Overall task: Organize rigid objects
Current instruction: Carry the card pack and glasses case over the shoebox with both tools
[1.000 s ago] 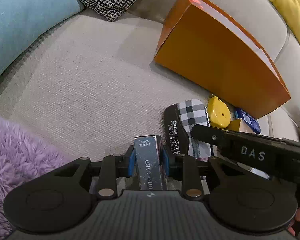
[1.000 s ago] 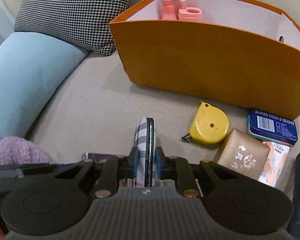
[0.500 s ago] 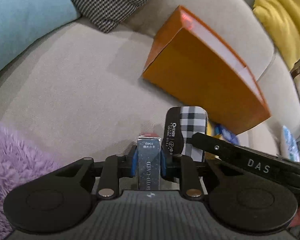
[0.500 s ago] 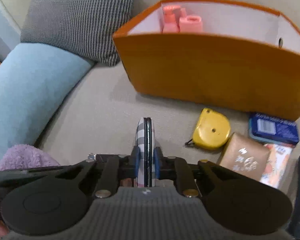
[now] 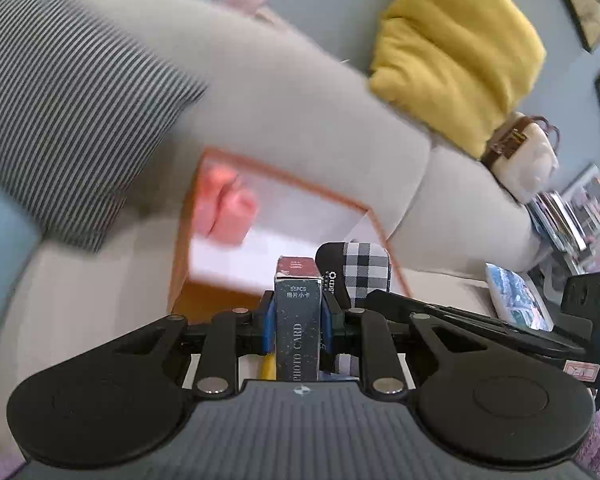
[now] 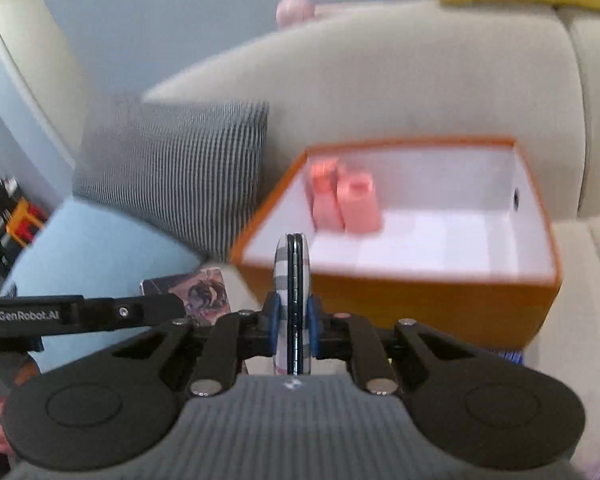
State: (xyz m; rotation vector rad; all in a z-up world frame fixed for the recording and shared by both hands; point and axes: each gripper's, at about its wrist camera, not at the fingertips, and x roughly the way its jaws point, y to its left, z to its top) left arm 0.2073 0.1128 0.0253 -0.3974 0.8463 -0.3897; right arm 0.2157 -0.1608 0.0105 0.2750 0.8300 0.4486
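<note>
On beige sofa point(image 6: 440, 80), orange box point(image 6: 420, 300), cushions

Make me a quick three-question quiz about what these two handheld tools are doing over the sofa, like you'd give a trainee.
1. True or false: the left tool is empty.
2. What does the right tool hold? A) a yellow tape measure B) a flat checked case C) a pink bottle
3. Fill in: the pink containers stand inside the ____ box.

Key:
1. False. It is shut on a dark photo card box.
2. B. The checked case is pinched edge-on between its pads.
3. Orange. The box is open-topped, white inside, and sits on the beige sofa.
</note>
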